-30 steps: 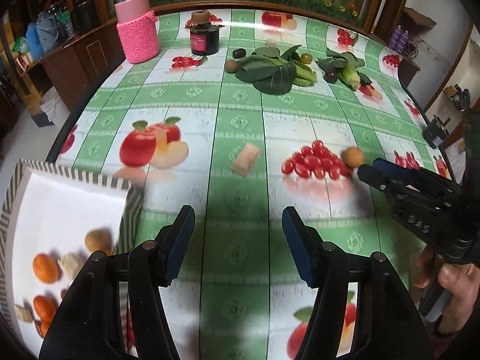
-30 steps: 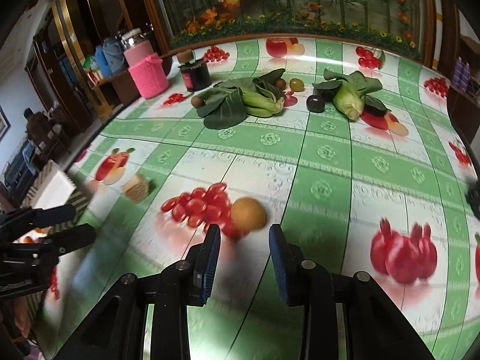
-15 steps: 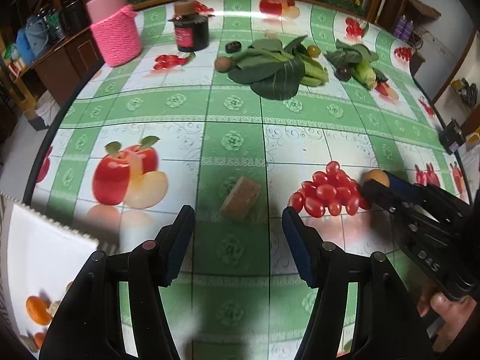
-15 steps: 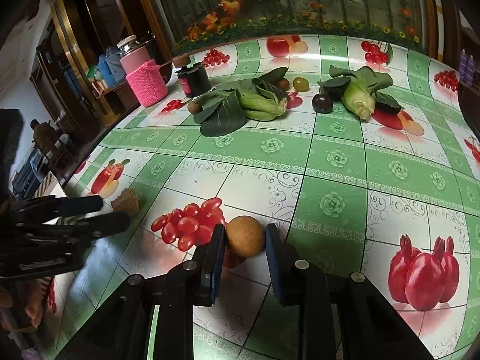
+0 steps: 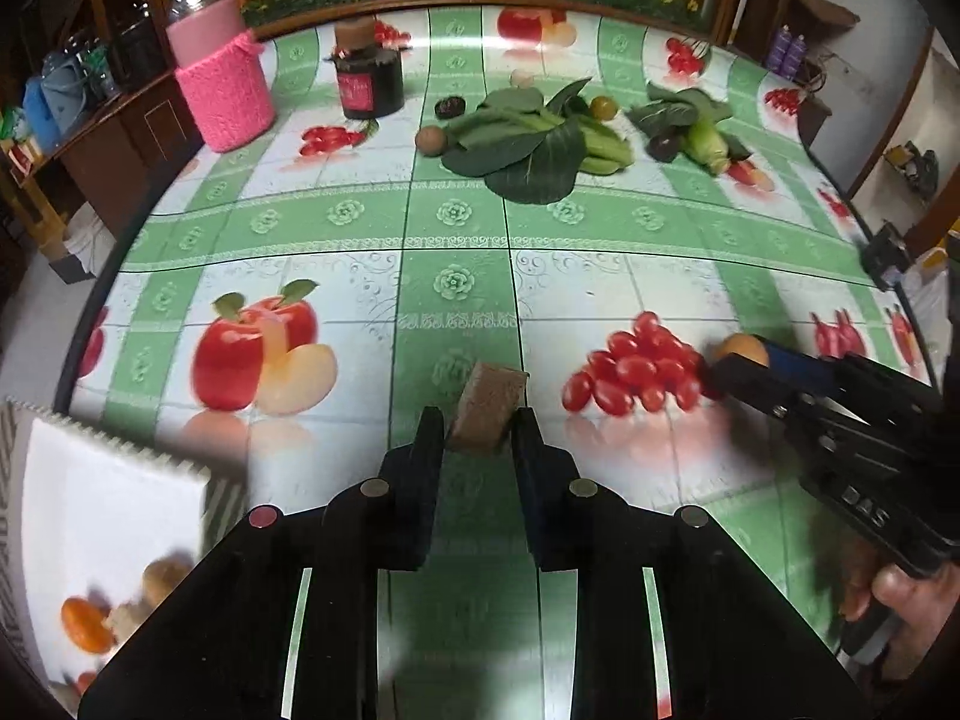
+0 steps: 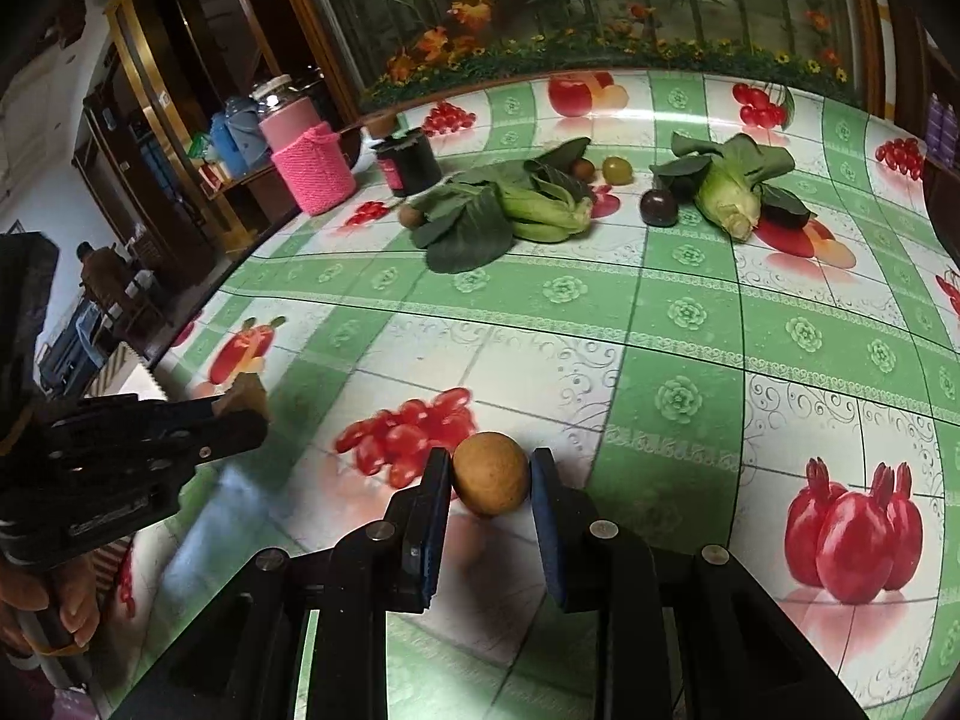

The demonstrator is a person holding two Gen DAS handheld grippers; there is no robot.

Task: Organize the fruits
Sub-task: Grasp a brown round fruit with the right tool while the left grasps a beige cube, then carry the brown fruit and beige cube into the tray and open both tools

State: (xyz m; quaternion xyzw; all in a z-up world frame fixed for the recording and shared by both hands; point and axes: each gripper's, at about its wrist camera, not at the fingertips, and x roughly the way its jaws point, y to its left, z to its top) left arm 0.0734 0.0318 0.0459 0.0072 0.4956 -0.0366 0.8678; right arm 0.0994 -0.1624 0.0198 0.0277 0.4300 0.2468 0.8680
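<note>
The left gripper (image 5: pixel 477 420) squeezes the brown block (image 5: pixel 487 407), the right gripper (image 6: pixel 489 474) squeezes the round brown fruit (image 6: pixel 491 473), and the white box (image 5: pixel 90 516) waits left.

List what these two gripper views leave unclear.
- White box, left wrist view: cut off by the frame edge, its fruit blurred.
- Brown block: lower part hidden between the left gripper fingers.
- Round brown fruit: mostly hidden by the right gripper.
</note>
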